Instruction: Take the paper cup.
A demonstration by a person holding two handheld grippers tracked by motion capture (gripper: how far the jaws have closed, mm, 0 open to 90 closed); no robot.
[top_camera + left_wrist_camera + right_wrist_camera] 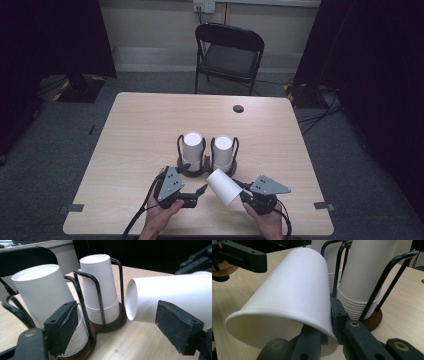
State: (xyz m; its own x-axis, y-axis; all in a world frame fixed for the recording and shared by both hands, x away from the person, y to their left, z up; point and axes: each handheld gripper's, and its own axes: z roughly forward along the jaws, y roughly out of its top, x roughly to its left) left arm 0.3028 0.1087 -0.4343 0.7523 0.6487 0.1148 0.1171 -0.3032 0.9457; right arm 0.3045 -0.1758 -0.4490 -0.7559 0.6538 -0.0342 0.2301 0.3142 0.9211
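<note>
A white paper cup (224,186) lies tilted on its side above the table's front, bottom end pointing toward the cup holder. My right gripper (241,193) is shut on its rim; in the right gripper view the right gripper (325,331) pinches the cup (294,295) wall, one finger inside the mouth. My left gripper (194,179) stands open just left of the cup. In the left gripper view the left gripper (120,327) has wide-apart pads, with the cup (175,297) behind the right pad, untouched. Behind both, a black wire holder (192,172) carries two upside-down cup stacks (192,145) (223,150).
The wooden table (150,125) has a round cable hole (238,108) near its far edge. A black folding chair (229,52) stands beyond the table. Grey tape marks (75,207) sit at the front corners. Dark curtains hang left and right.
</note>
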